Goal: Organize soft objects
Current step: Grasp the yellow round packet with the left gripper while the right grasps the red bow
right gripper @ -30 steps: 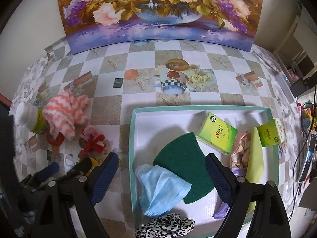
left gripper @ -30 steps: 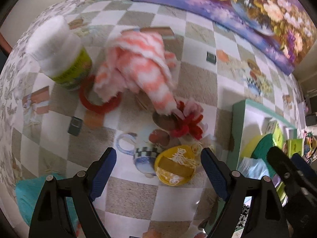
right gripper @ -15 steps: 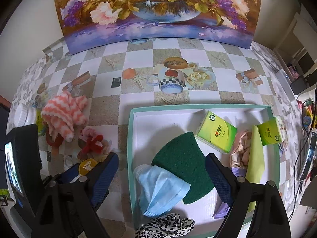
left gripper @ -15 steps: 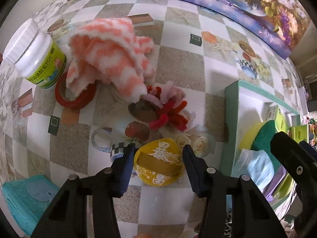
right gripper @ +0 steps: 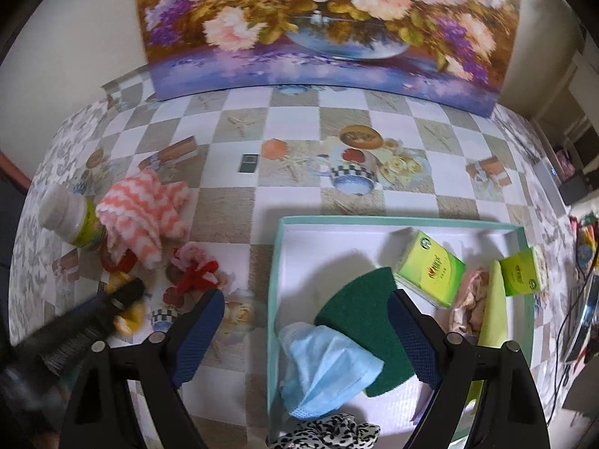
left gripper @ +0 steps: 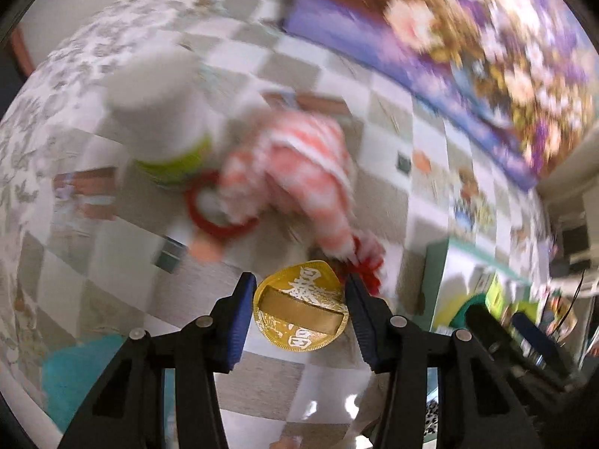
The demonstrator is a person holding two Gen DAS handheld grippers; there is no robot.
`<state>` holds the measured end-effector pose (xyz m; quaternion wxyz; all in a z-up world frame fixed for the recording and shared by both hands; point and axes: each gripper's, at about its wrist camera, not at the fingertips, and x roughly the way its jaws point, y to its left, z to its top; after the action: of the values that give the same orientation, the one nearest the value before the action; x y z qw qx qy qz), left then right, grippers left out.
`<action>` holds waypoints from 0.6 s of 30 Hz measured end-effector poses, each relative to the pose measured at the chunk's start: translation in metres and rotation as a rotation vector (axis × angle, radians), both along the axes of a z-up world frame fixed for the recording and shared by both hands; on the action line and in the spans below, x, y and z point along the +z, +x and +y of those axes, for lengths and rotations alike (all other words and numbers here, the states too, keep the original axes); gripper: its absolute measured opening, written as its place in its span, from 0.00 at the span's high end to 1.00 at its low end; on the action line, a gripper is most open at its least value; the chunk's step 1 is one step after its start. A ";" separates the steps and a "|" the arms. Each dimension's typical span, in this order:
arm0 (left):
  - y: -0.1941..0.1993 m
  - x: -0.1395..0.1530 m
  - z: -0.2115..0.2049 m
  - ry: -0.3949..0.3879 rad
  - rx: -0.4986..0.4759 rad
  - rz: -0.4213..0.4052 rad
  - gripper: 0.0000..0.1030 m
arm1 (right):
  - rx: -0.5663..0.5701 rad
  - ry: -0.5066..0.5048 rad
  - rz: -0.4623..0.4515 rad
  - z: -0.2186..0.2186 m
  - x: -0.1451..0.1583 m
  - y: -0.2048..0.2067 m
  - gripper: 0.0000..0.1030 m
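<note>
My left gripper (left gripper: 299, 299) is shut on a round gold foil coin (left gripper: 301, 308) with white characters, held off the table; the view is blurred. Behind it lie a pink-and-white striped fluffy cloth (left gripper: 295, 168) and a red-and-pink scrunchie (left gripper: 365, 258). In the right wrist view the cloth (right gripper: 144, 211) and scrunchie (right gripper: 194, 267) lie left of the teal tray (right gripper: 275, 262). My right gripper (right gripper: 307, 336) is open and empty over the tray's front left, above a blue face mask (right gripper: 322, 366) and a green scouring pad (right gripper: 363, 318).
A white bottle with a green label (left gripper: 161, 116) and a red ring (left gripper: 209, 220) sit left of the cloth. The tray also holds two green tissue packs (right gripper: 430, 269), a yellow cloth (right gripper: 494, 310), a beige fabric (right gripper: 468, 299) and a leopard scrunchie (right gripper: 325, 434). A teal box (left gripper: 75, 381) is lower left.
My left gripper has closed on the gold coin and lifted it from the table, swinging the view. My right gripper has stayed open over the tray.
</note>
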<state>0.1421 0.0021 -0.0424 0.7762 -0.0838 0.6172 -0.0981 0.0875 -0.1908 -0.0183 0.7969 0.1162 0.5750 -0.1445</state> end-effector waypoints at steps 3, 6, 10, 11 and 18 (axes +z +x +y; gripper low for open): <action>0.006 0.013 0.025 -0.009 0.065 -0.040 0.51 | 0.038 0.003 -0.010 0.010 0.000 0.004 0.12; 0.010 0.028 0.052 -0.015 0.128 -0.077 0.51 | 0.078 0.031 -0.013 0.023 -0.005 0.010 0.12; 0.007 0.035 0.074 -0.025 0.192 -0.106 0.51 | 0.130 0.079 -0.022 0.040 -0.014 0.018 0.13; 0.007 0.035 0.077 -0.029 0.202 -0.110 0.51 | 0.139 0.095 -0.027 0.043 -0.016 0.020 0.13; 0.011 0.028 0.087 -0.062 0.236 -0.093 0.51 | 0.179 0.154 -0.026 0.063 -0.034 0.034 0.21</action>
<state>0.1530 0.0896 -0.0141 0.8072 -0.1753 0.5629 -0.0289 0.1219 -0.1275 -0.0526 0.8028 0.1270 0.5819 -0.0268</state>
